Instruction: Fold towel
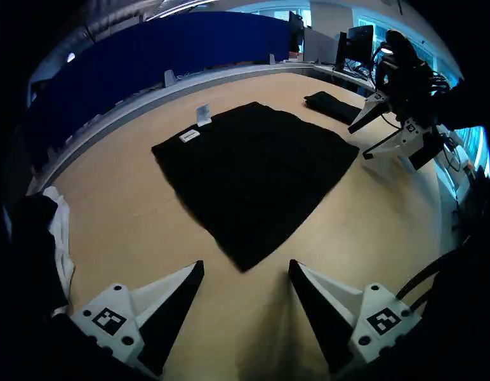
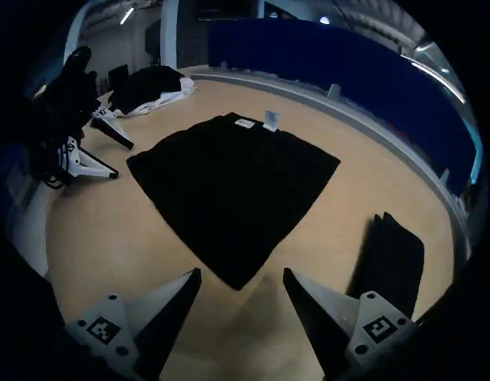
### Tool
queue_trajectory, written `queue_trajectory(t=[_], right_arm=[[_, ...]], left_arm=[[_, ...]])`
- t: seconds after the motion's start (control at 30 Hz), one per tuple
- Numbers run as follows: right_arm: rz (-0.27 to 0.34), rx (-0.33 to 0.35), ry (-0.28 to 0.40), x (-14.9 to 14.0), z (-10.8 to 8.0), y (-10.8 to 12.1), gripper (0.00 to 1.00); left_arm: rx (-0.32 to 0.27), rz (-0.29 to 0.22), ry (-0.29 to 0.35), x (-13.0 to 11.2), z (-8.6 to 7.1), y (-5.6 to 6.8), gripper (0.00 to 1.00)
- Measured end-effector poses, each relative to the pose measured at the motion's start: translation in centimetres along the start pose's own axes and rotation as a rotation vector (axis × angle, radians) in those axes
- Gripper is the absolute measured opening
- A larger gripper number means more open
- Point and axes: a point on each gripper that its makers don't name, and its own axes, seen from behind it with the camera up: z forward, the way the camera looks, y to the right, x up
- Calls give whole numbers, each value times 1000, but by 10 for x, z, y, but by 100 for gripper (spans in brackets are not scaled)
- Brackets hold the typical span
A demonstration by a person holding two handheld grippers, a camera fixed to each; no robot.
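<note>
A black towel (image 1: 254, 171) lies spread flat on the light wooden table (image 1: 137, 216), with a white label (image 1: 190, 135) near its far edge. My left gripper (image 1: 245, 270) hangs open just short of the towel's near corner, nothing between its fingers. The right gripper (image 1: 365, 141) shows far right in that view, open, beyond the towel's right corner. In the right gripper view the same towel (image 2: 232, 184) lies ahead, its near corner just beyond my open right gripper (image 2: 242, 276). The left gripper (image 2: 121, 159) appears at far left there, open.
A folded black cloth (image 1: 334, 105) lies at the back right of the table; in the right gripper view it (image 2: 391, 260) sits close on the right. A pile of black and white cloth (image 1: 45, 235) lies at the left edge. A blue partition (image 1: 156, 51) borders the table.
</note>
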Motion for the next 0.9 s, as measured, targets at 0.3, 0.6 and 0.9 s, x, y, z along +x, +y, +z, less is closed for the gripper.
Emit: queue_trajectory(t=[0.3,0.6,0.9], right_arm=[[22,6,-16,-2,8,-1,68],[43,15,-25,-7,8,-6,50],[46,22,-34,-7,7,-9,39]], left_arm=[[-25,-24,-22,0,6,4,77],[-24,-16,-32,2,10,5,52],[2,-46,-44,3,11,-2,31]])
